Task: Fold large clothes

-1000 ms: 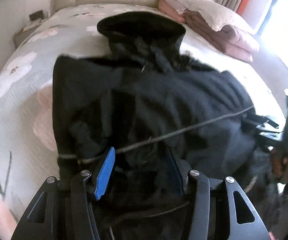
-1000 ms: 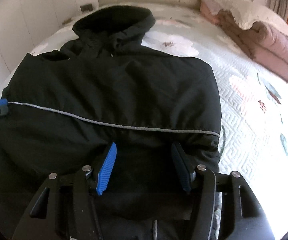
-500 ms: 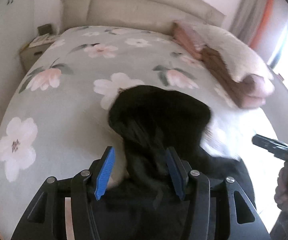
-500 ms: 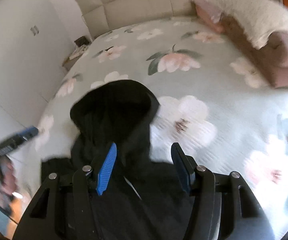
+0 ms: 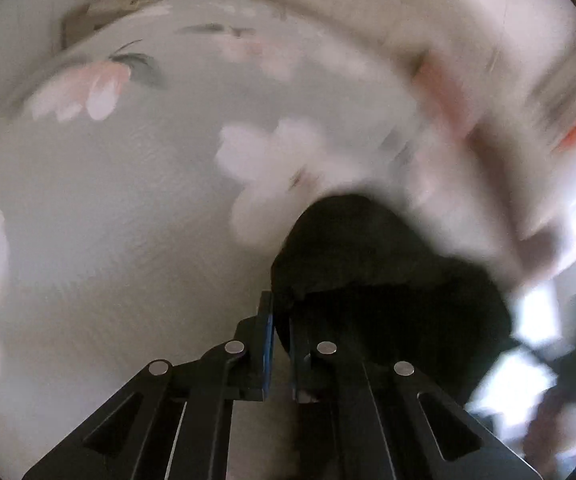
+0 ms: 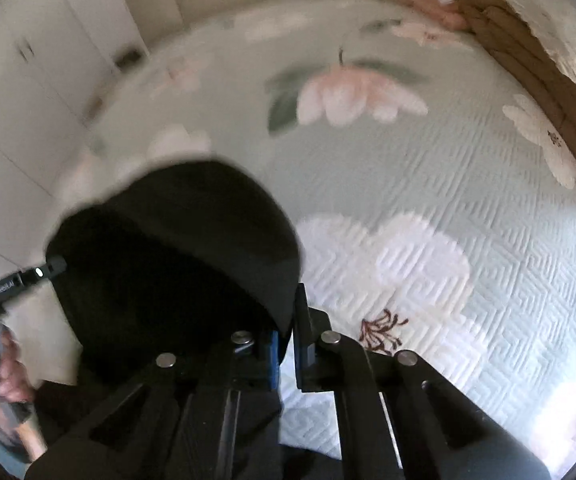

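A black hooded jacket lies on the bed, and only its hood end shows. In the left wrist view the hood (image 5: 368, 256) bulges right of my left gripper (image 5: 282, 320), which is shut on the hood's left edge. In the right wrist view the hood (image 6: 176, 256) fills the lower left, and my right gripper (image 6: 288, 320) is shut on its right edge. The left gripper (image 6: 16, 280) also shows at the far left of the right wrist view, held in a hand. The left wrist view is blurred by motion.
The bed (image 6: 428, 184) has a pale green quilted cover with pink and white flowers. Folded pink and brown blankets under a white fluffy one (image 6: 528, 32) lie at the far right. White wardrobe doors (image 6: 28, 80) stand at the left, with the headboard behind.
Both grippers were open over the jacket body a second ago. They moved forward to the hood and closed on its two edges.
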A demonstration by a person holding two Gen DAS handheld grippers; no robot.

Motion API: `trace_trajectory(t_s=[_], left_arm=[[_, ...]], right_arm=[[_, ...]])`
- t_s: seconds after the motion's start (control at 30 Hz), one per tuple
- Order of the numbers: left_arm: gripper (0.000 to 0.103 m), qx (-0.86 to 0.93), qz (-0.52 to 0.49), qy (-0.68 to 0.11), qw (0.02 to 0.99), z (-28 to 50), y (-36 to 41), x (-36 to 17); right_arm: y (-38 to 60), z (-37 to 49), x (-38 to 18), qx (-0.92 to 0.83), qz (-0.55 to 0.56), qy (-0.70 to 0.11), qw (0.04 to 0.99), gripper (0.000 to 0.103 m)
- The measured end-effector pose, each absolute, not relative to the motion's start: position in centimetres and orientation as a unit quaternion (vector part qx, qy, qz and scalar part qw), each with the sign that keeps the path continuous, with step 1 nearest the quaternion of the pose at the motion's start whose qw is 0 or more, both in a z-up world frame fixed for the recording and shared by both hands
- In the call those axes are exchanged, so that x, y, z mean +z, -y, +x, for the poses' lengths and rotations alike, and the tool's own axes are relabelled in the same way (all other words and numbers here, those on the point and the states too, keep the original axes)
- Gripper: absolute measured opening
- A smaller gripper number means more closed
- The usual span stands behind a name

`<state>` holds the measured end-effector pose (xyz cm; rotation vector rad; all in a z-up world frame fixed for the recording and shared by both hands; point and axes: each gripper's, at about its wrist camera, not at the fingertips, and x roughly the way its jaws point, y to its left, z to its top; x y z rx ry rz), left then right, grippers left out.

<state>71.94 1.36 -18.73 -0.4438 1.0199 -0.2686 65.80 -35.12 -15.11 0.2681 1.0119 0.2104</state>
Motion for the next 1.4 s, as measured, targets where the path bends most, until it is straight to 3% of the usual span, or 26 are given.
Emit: trace_trajectory(t_s=[0.13,0.27,0.37,0.4,0.43,0.47,0.57,0.63,0.77,0.93,1.07,1.13,1.4], left_arm=[[0.007,-0.175,-0.253,-0.465,0.830,68.8,-4.0,-17.3],[0.009,-0.120,-0.204,-0.568,0.788,71.2,-2.9,-25.0],[0.010,-0.144,-0.171,-0.553,0.802,71.2,-2.4,-26.1],[0.020,-0.140,-0.138,-0.541,0.817,70.4,-2.1,-24.9],[0.041,-0.130,-0.107,-0.532,0.830,69.7,-2.0,-24.1],[0.056,-0.114,-0.072,-0.521,0.843,69.0,-1.8,-23.4],[0.056,-0.111,-0.012,-0.505,0.856,66.4,-2.3,-21.3],[0.056,-0.116,-0.018,-0.489,0.864,65.5,-3.5,-19.3],[0.056,-0.139,-0.070,-0.436,0.886,66.8,-3.5,-14.9],[0.056,-0.187,-0.124,-0.477,0.850,72.8,0.9,-17.0],[0.056,-0.197,-0.113,-0.565,0.793,74.1,3.2,-23.6],[0.056,-0.210,-0.086,-0.562,0.795,73.6,3.6,-26.1],[0.056,-0.213,-0.063,-0.540,0.812,72.7,3.7,-23.9]], right_arm=[[36.0,62.6,-14.4,0.141,0.114,-0.459,0.870,0.006],[35.0,64.0,-22.1,0.120,0.102,-0.537,0.829,0.006],[35.0,64.4,-23.6,0.122,0.118,-0.546,0.820,0.008],[35.1,64.2,-23.0,0.123,0.115,-0.547,0.820,0.019],[35.3,63.6,-22.2,0.121,0.111,-0.544,0.823,0.024],[35.5,62.7,-21.3,0.121,0.101,-0.540,0.827,0.033],[36.3,60.6,-18.6,0.127,0.080,-0.528,0.836,0.043],[36.8,59.2,-15.8,0.140,0.077,-0.508,0.846,0.046],[35.3,60.1,-11.1,0.156,0.068,-0.451,0.876,0.062],[31.5,64.6,-12.9,0.167,0.070,-0.463,0.867,0.062],[29.8,66.0,-19.7,0.179,0.053,-0.534,0.825,0.061],[29.6,65.5,-23.0,0.184,0.034,-0.546,0.817,0.060],[31.9,64.5,-20.2,0.187,0.056,-0.530,0.825,0.058]])
